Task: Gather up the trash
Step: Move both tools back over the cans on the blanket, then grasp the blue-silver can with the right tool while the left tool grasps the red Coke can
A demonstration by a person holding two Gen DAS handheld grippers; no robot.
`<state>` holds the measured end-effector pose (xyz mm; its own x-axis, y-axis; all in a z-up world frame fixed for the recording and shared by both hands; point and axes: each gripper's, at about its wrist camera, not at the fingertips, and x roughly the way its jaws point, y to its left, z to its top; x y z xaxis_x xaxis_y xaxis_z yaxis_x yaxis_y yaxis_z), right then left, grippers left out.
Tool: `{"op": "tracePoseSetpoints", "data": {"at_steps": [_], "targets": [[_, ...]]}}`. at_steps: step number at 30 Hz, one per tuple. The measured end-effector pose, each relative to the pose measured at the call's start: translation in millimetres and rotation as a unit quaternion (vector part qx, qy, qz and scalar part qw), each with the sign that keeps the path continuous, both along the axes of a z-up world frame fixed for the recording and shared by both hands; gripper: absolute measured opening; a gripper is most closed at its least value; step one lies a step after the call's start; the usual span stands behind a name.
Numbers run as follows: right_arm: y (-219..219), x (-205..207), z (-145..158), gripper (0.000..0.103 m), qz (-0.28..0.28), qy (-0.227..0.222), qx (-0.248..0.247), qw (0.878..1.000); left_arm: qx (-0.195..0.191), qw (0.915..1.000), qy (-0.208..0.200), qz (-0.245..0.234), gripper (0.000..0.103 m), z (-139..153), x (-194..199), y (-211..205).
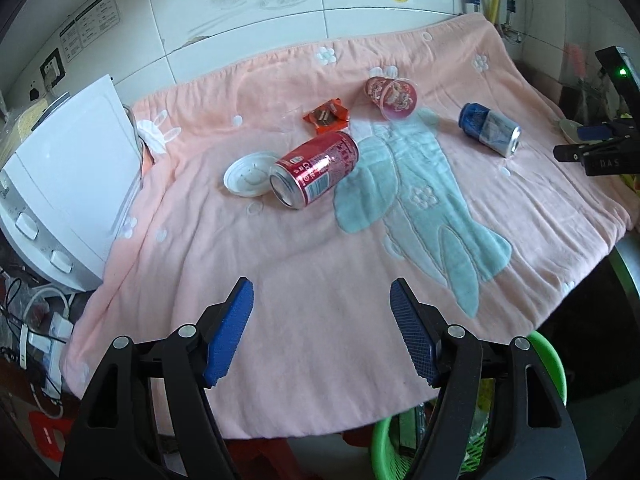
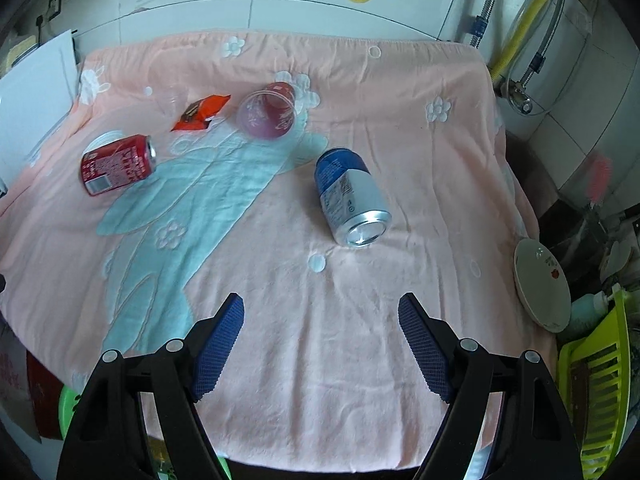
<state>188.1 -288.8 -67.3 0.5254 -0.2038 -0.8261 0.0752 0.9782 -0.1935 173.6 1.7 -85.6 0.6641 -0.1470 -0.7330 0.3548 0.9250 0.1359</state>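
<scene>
On the pink blanket (image 1: 304,280) lie a red soda can (image 1: 314,170) on its side, a white plastic lid (image 1: 246,174) beside it, an orange snack wrapper (image 1: 326,116), a tipped clear cup with red print (image 1: 394,96) and a blue-and-silver can (image 1: 490,128). My left gripper (image 1: 322,300) is open above the blanket's near part, nothing between its blue pads. My right gripper (image 2: 320,316) is open too, hanging short of the blue can (image 2: 352,202). The red can (image 2: 116,164), wrapper (image 2: 200,112) and cup (image 2: 268,112) lie farther left in the right wrist view.
A white appliance (image 1: 64,184) stands at the blanket's left edge. A green basket (image 1: 472,436) sits below the near edge. At the right are a white plate (image 2: 542,290), a yellow-green rack (image 2: 600,392) and pipes (image 2: 520,24) on the tiled wall.
</scene>
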Motion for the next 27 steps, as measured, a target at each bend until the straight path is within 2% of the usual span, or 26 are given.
{"op": "tracePoseSetpoints", "data": {"at_steps": [6, 10, 12, 21, 27], "targets": [[-19, 55, -14, 0.077, -0.018, 0.021, -0.002, 1.0, 0.012, 0.9999, -0.006, -0.002, 0.077, 2, 40, 0], [-26, 86, -28, 0.077, -0.016, 0.04, -0.026, 0.999, 0.024, 0.9996, -0.011, -0.009, 0.08, 0, 65, -4], [-30, 99, -36, 0.08, -0.017, 0.05, -0.039, 0.998, 0.027, 0.9994, -0.013, -0.016, 0.082, -1, 78, -7], [-38, 138, -67, 0.08, -0.009, 0.083, -0.062, 0.995, 0.042, 0.9983, -0.002, -0.042, 0.09, -12, 128, -21], [-42, 156, -84, 0.08, -0.007, 0.107, -0.077, 0.991, 0.038, 0.9964, 0.014, -0.075, 0.093, -18, 160, -35]]}}
